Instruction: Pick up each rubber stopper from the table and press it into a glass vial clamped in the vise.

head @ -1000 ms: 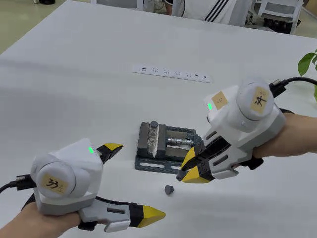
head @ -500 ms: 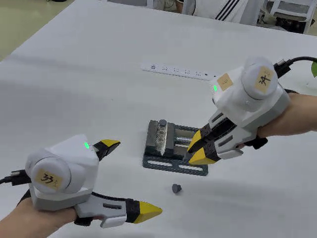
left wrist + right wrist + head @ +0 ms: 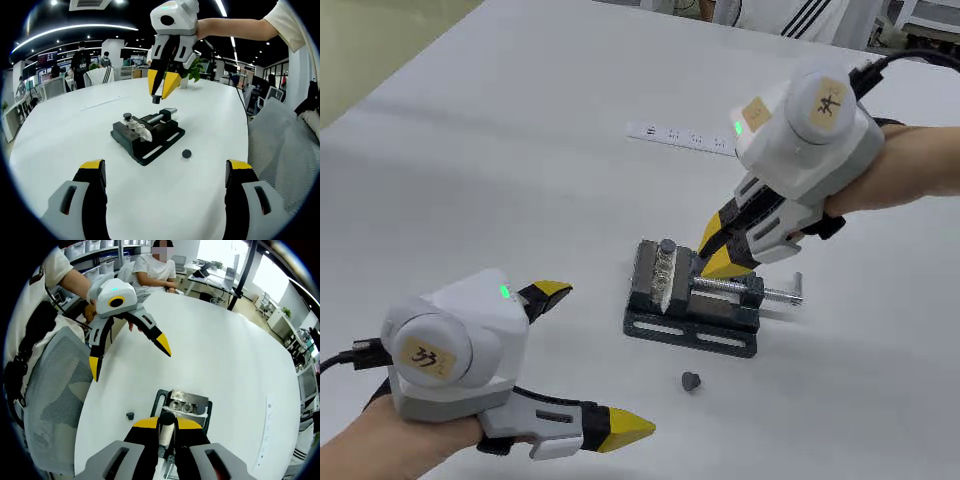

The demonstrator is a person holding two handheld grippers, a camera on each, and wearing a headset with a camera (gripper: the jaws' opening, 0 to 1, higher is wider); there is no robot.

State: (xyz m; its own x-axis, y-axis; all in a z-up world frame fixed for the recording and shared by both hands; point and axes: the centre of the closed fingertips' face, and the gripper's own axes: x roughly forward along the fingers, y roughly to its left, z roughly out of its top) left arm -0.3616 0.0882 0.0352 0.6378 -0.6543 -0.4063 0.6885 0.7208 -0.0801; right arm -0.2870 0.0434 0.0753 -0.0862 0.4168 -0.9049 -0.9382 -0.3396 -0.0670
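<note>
My right gripper (image 3: 718,252) hangs over the right side of the black vise (image 3: 690,332), shut on a grey rubber stopper (image 3: 166,420) seen between its yellow tips. From the left gripper view the right gripper (image 3: 160,94) hovers above the vise (image 3: 160,145) with the stopper (image 3: 156,99) at its tips. Glass vials (image 3: 665,270) stand clamped in the vise; the far one carries a stopper (image 3: 667,245). A loose stopper (image 3: 690,380) lies on the table in front of the vise. My left gripper (image 3: 592,360) stands open at the near left, with nothing in it.
A white power strip (image 3: 680,135) lies beyond the vise. The vise's screw handle (image 3: 782,294) sticks out to the right. In the right gripper view a person sits at the table's far end and a mesh chair (image 3: 55,390) stands at its edge.
My right gripper has risen from the table beside the vise's front corner and now hangs over the vise with the stopper. The left gripper has stayed roughly in place.
</note>
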